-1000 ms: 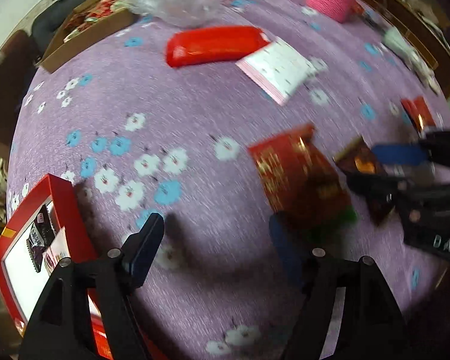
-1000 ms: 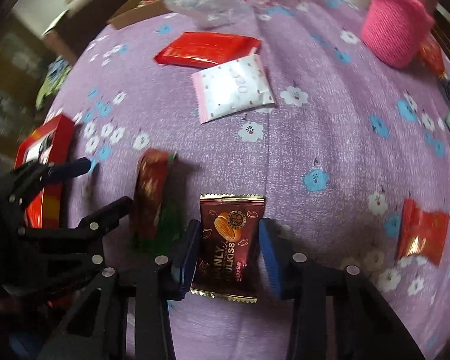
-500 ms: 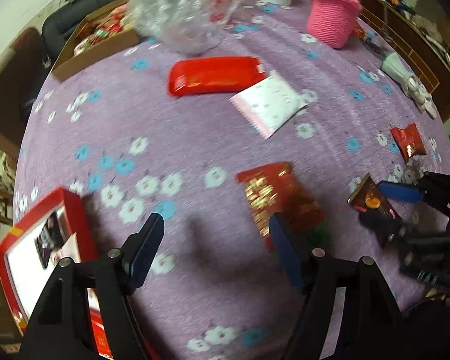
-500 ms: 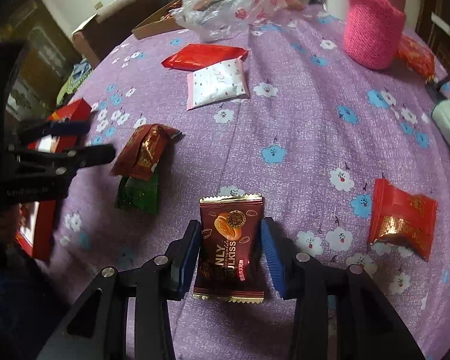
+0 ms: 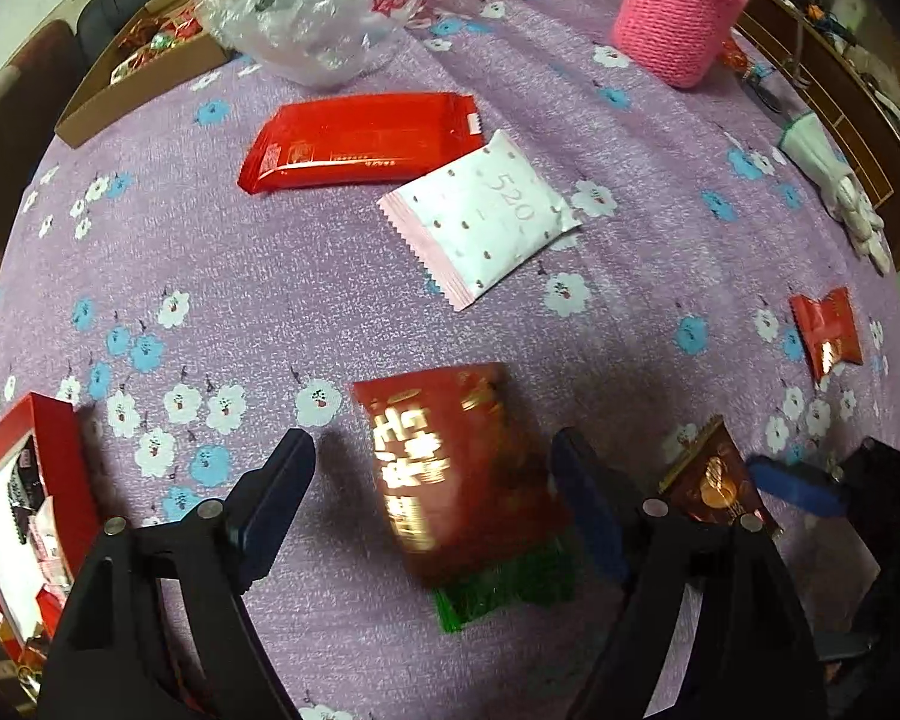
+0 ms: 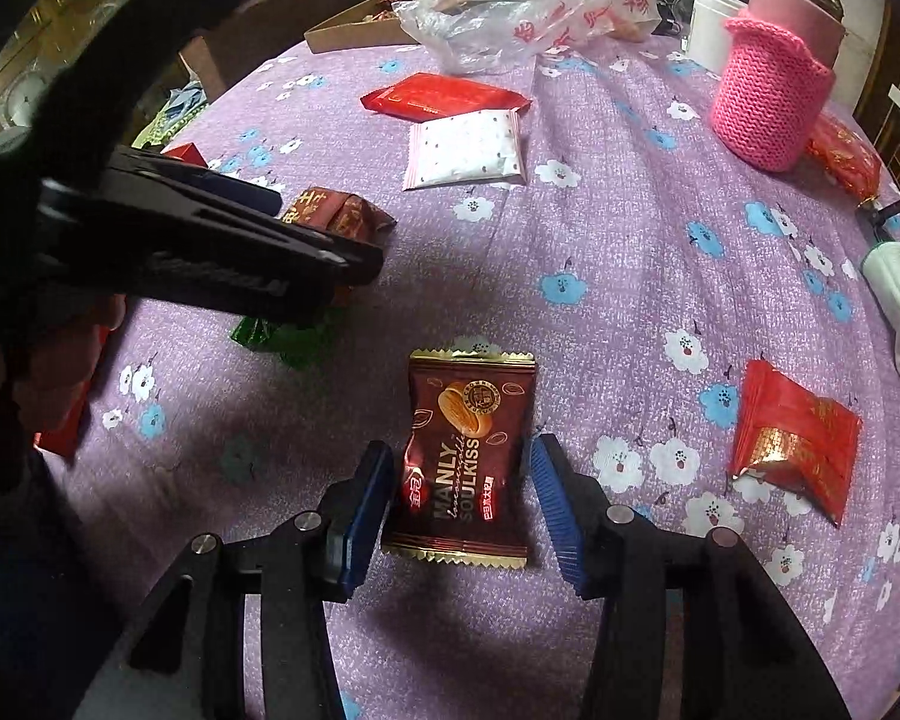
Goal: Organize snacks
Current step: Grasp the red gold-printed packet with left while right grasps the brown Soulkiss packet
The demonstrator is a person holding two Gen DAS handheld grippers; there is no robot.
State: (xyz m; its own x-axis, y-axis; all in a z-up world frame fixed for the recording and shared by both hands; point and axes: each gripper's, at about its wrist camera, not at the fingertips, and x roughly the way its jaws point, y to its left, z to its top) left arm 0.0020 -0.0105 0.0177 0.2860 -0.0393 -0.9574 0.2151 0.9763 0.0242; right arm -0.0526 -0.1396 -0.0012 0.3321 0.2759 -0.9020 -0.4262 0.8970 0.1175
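My left gripper [image 5: 432, 474] is open, its fingers either side of a red-and-gold snack packet [image 5: 450, 468] that lies on top of a green packet [image 5: 504, 591]. My right gripper [image 6: 462, 480] holds a brown "Manly Soulkiss" candy packet [image 6: 465, 450] between its blue pads, lifted off the cloth; it also shows in the left wrist view [image 5: 711, 480]. The left gripper crosses the right wrist view [image 6: 222, 258] above the red-and-gold packet [image 6: 336, 216]. A red box [image 5: 24, 510] with snacks inside sits at the table's left edge.
On the purple flowered cloth [image 5: 270, 276] lie a long red packet [image 5: 360, 138], a white pink-edged sachet [image 5: 480, 222] and a small red packet [image 6: 792, 438]. At the back are a pink knitted holder [image 6: 771, 102], a plastic bag [image 6: 528, 6] and a cardboard tray [image 5: 132, 78].
The left gripper drew back and up, then came down over the red-and-gold packet. The right gripper lifted the brown candy off the cloth and back.
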